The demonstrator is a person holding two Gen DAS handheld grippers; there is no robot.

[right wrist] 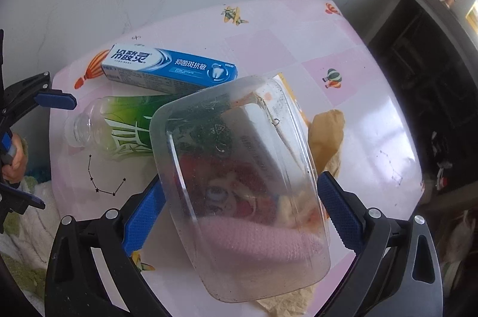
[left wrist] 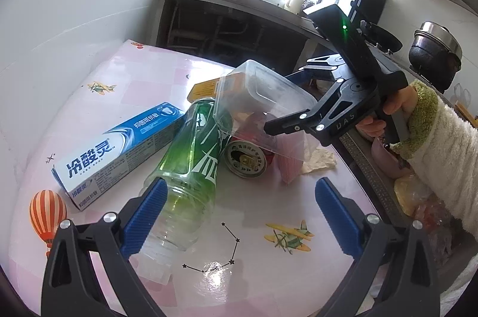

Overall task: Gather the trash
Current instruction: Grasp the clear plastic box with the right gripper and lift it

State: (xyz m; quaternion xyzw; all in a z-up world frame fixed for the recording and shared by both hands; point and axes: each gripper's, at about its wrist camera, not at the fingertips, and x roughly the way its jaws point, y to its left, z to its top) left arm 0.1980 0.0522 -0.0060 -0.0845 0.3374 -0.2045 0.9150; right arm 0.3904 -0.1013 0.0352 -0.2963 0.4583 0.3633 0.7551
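While the box (left wrist: 119,151) lies at the table's (left wrist: 263,269) left, the left gripper (left wrist: 239,215) hovers with fingers apart, one pad touching the green bottle (left wrist: 191,164) beside it. Next comes a can (left wrist: 245,160), then crumpled paper (left wrist: 318,159). Rightmost, the right gripper (right wrist: 240,216) clamps a clear tub (right wrist: 239,182), tilted above the pile.

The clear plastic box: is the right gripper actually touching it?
Touching. In the right wrist view both blue pads of the right gripper press the sides of the clear plastic box.
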